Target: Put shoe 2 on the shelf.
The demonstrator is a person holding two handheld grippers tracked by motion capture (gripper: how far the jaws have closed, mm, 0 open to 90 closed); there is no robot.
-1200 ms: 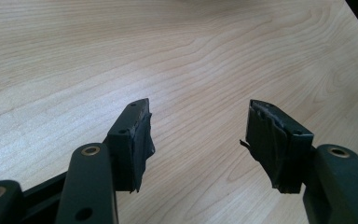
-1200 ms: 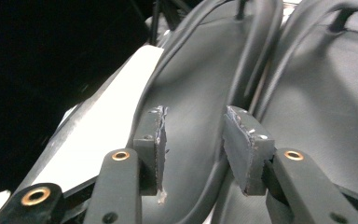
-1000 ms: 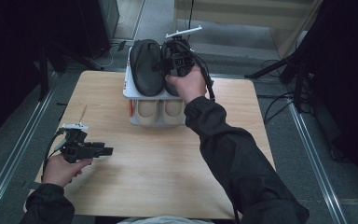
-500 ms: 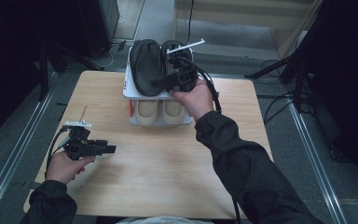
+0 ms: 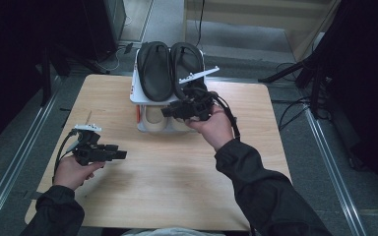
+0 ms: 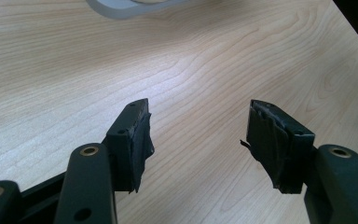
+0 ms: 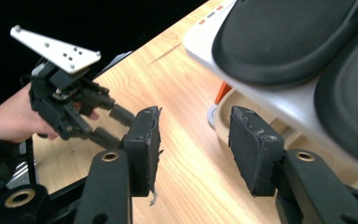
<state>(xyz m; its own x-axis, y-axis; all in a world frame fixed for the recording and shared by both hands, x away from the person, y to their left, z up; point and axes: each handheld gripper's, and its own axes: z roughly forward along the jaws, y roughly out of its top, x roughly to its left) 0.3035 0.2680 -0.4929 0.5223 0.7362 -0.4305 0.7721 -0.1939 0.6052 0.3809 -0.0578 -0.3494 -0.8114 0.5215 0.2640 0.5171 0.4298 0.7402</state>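
High view: right claw (image 5: 170,111) spread, empty, jaws just opening, frame centre beside black rubber slippers (image 5: 170,69) on white plastic rack (image 5: 139,94). Left claw (image 5: 120,151) spread, lower left. Approach level, avoid nudging rack.

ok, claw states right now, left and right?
Left claw: open, nothing between its jaws, bare table below.
Right claw: open, jaws have just been opening, nothing between them, in front of the white rack with the black slippers.
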